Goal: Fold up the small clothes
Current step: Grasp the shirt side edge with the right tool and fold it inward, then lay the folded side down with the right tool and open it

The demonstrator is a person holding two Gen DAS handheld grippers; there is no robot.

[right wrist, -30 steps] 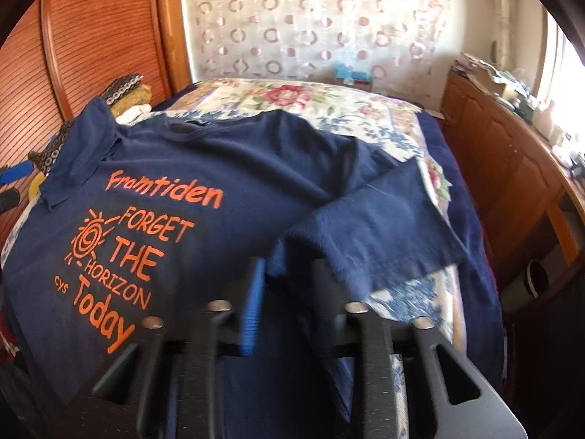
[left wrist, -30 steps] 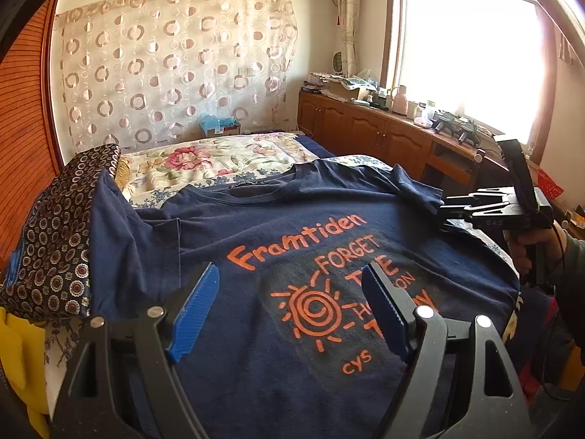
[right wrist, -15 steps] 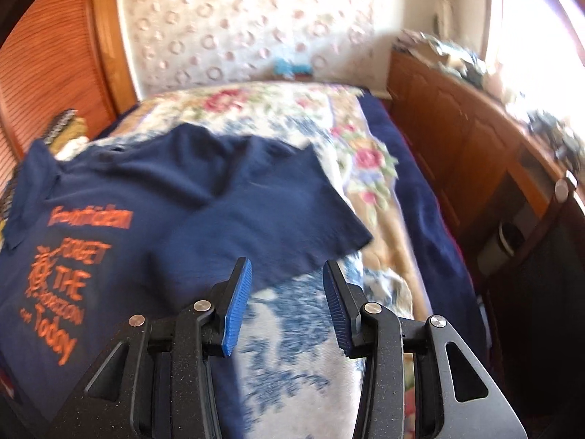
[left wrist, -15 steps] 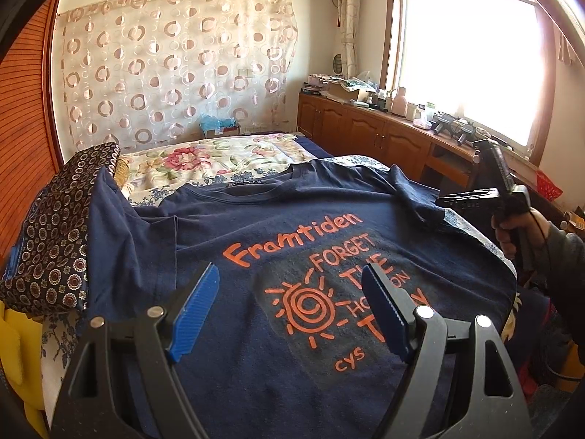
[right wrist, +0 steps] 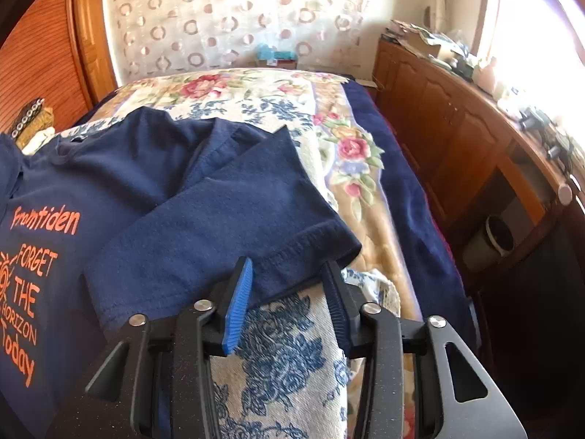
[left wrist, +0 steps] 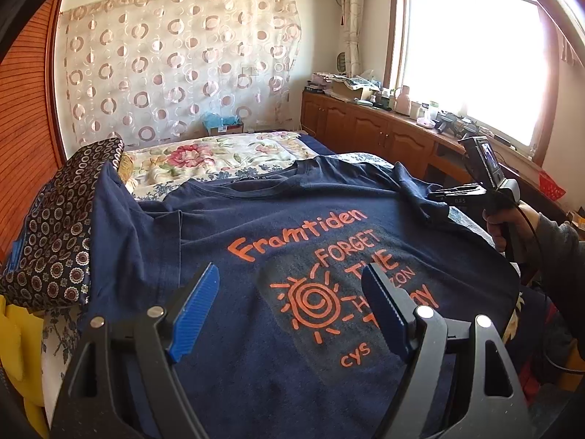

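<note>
Left wrist view. We list the left gripper (left wrist: 289,300), its blue-padded fingers (left wrist: 195,309) standing wide apart with nothing between them, hovering over the navy T-shirt (left wrist: 226,241). The shirt lies chest up on the bed; its orange print, "Framtiden" with a spiral sun (left wrist: 314,301), sits just beyond and between the fingers. Left of the left finger we note a patterned dark cloth (left wrist: 60,219) on which the shirt's sleeve is draped, with yellow fabric (left wrist: 18,333) below it. Beyond the shirt: the floral bedspread (left wrist: 204,157) and a circle-patterned curtain (left wrist: 175,62). Far right of the right finger, a hand (left wrist: 506,225) holds the right gripper (left wrist: 444,197) at the shirt's other sleeve. A wooden cabinet (left wrist: 365,124) runs under the window.

Right wrist view. We list the right gripper (right wrist: 289,292), jaws part open and just closing further; the hemmed edge of the shirt's sleeve (right wrist: 234,216) lies between the fingers (right wrist: 239,303). Whether the pads press the cloth we cannot tell. Beneath the fingers is a blue-flowered cover (right wrist: 278,358). Left of the fingers, the orange print (right wrist: 33,274); right of them, the bedspread's rose border (right wrist: 351,150) and the cabinet (right wrist: 457,139).
</note>
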